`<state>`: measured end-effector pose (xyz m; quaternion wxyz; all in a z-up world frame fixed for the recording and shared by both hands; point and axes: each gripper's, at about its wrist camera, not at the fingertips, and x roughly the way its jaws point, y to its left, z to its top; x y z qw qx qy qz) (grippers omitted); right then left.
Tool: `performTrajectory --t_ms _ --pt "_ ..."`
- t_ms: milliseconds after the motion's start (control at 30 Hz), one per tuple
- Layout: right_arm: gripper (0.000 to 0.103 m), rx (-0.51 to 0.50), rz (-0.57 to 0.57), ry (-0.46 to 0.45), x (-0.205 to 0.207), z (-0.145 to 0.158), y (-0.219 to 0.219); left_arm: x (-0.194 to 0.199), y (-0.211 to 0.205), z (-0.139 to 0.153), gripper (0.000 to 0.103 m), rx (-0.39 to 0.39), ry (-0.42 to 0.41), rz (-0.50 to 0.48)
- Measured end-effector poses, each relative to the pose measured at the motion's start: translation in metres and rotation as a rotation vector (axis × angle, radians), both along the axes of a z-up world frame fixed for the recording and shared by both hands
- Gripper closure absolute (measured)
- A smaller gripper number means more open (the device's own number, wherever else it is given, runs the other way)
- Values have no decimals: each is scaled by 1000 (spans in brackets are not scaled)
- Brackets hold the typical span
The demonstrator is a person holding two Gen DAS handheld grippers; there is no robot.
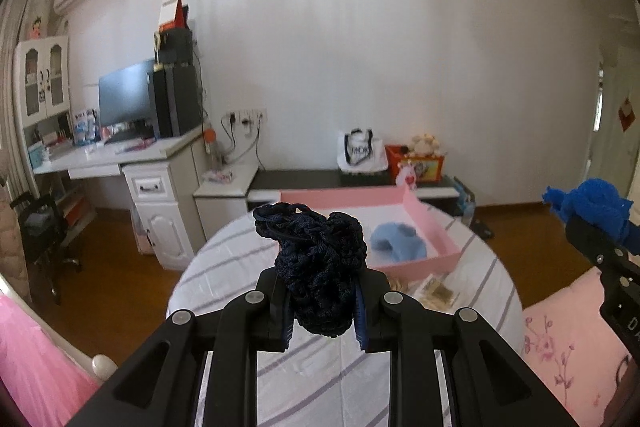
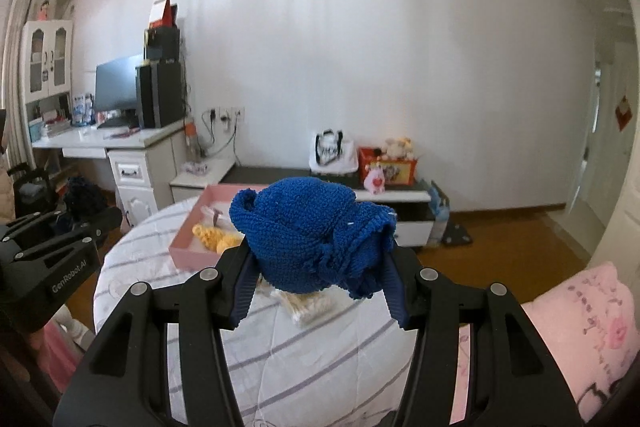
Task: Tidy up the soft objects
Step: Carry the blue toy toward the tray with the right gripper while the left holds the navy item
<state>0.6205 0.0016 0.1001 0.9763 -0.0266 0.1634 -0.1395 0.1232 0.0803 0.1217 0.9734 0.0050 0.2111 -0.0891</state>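
**Inspector:** State your fingers, nearest first.

**Me:** My left gripper (image 1: 322,311) is clamped on a navy knit (image 1: 316,263), a crumpled, open-mesh bundle held above the table (image 1: 320,379). My right gripper (image 2: 318,291) is clamped on a blue knit (image 2: 316,243), thick, ribbed and bunched.

**Inspector:** Beneath them?

**Me:** A round table in striped white cloth. Further on it, a pink box (image 1: 430,223), rectangular and shallow, holds a pale blue fluffy piece (image 1: 396,241) and yellow knitted pieces (image 2: 214,237).
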Motion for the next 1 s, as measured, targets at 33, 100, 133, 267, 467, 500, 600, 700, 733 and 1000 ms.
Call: performTrajectory --t_ms 33,100,133,267,467,500,600,700,733,1000 --pt "53 -1 2 -13 -2 3 1 -4 1 2 83 0 -9 2" --pt "53 -4 3 -38 -6 8 3 -11 2 5 83 5 -31 9" --pt "53 -6 2 -47 -8 10 3 -15 2 7 83 8 -46 13" --pt "53 -25 -6 -85 -10 18 8 -29 4 8 83 -6 -85 17" --pt "52 -42 -14 -107 -7 21 14 -44 14 -5 83 -27 -105 19" --pt "52 -41 -13 -104 -5 21 14 -43 16 -8 83 -28 -101 21" --pt "52 -39 -10 -94 2 18 13 -36 19 -15 83 -23 -88 28" --pt "52 -37 -9 -80 13 17 11 -21 16 -18 83 -26 -65 22" --pt "52 -36 -9 -76 16 17 10 -15 16 -19 83 -27 -55 16" --pt "52 -28 6 -11 68 14 7 57 12 -6 83 -9 -1 4"
